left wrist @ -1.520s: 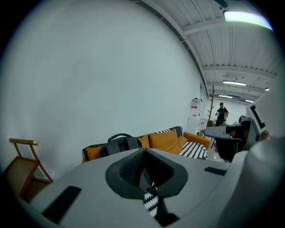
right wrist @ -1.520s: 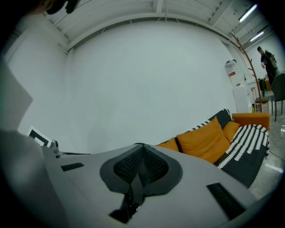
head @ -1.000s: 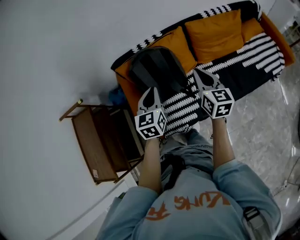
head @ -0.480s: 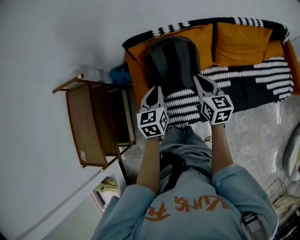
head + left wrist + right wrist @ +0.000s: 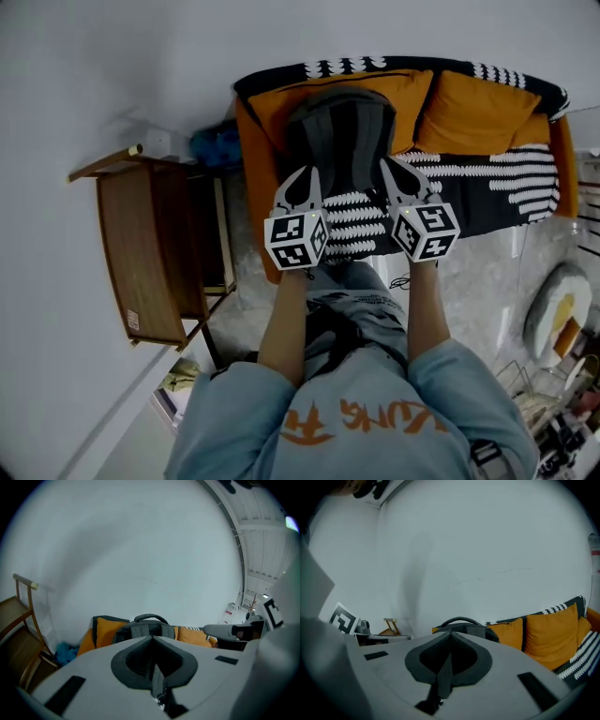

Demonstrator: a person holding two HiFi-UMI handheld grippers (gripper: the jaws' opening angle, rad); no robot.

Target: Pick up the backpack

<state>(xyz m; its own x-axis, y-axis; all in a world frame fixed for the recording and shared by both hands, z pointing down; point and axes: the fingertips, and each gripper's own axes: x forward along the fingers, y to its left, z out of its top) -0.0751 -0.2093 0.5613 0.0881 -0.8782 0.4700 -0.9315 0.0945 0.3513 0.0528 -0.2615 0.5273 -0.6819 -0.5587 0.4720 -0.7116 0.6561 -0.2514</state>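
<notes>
A dark grey backpack [image 5: 343,131] stands upright on the sofa [image 5: 487,187], leaning against an orange cushion [image 5: 281,103] at the sofa's left end. Its top handle [image 5: 150,617] shows above my jaws in the left gripper view, and the same handle [image 5: 459,620] in the right gripper view. My left gripper [image 5: 304,174] hovers in front of the pack's lower left, shut and empty. The right gripper [image 5: 392,169] is level with it at the pack's lower right, also shut with nothing between its jaws. Neither touches the backpack.
A wooden side table [image 5: 150,244] stands left of the sofa, with a blue bag [image 5: 217,145] on the floor between them. More orange cushions [image 5: 473,108] line the sofa back. A white wall [image 5: 141,56] rises behind. Clutter [image 5: 553,412] lies on the floor at the lower right.
Both grippers have moved toward the sofa and a little lower. The backpack now sits squarely between them, and the view has swung so the sofa runs level across the picture.
</notes>
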